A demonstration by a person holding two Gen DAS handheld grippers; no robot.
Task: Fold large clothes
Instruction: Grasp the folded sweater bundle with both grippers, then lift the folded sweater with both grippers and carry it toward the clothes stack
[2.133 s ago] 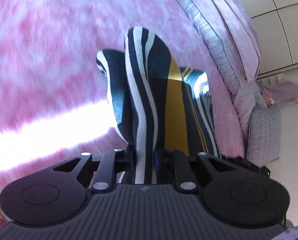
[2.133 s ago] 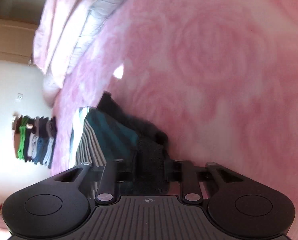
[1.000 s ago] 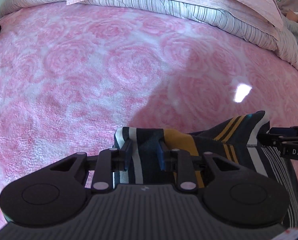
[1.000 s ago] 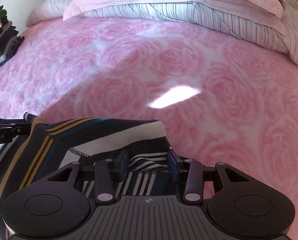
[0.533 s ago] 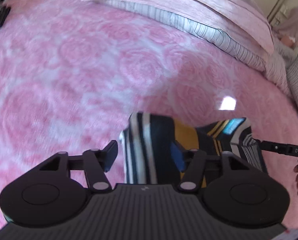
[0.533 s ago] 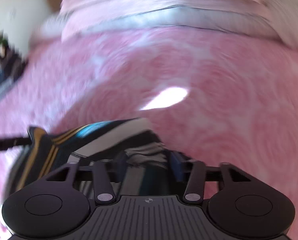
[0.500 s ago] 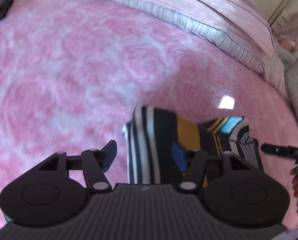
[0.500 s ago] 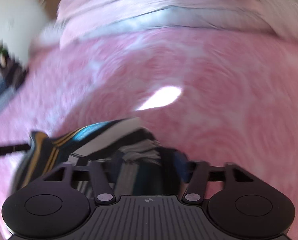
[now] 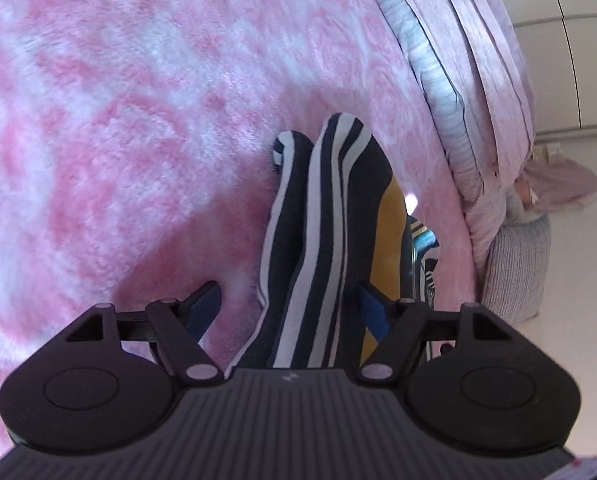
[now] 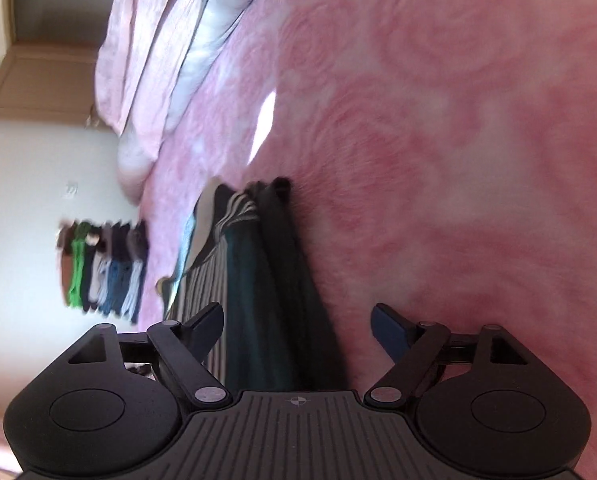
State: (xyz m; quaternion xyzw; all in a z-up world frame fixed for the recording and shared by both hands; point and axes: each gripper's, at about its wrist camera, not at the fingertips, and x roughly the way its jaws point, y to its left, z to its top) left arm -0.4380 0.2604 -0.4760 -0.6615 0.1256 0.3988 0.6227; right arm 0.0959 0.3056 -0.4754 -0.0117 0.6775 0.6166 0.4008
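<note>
A striped garment (image 9: 326,220) in navy, white and yellow lies bunched on the pink rose-patterned bed cover (image 9: 138,120). In the left wrist view it runs up between the fingers of my left gripper (image 9: 290,306). Those jaws are opening, and the left finger (image 9: 206,306) stands off the cloth. In the right wrist view the same garment (image 10: 266,300) shows dark green and black folds with thin stripes. My right gripper (image 10: 298,324) is opening wide around it, its right finger (image 10: 390,328) over bare cover. Neither pair of pads presses the cloth.
Pink and grey-striped bedding (image 9: 478,80) is piled along the bed's head. A grey checked cushion (image 9: 514,268) sits on the floor beside the bed. A stack of folded clothes (image 10: 102,268) lies at the bed's far side, near a wall and a door (image 10: 38,40).
Both grippers were shut on the garment's edge a second ago; their jaws have spread and let it go. Both views have rolled sideways and dropped closer to the bed.
</note>
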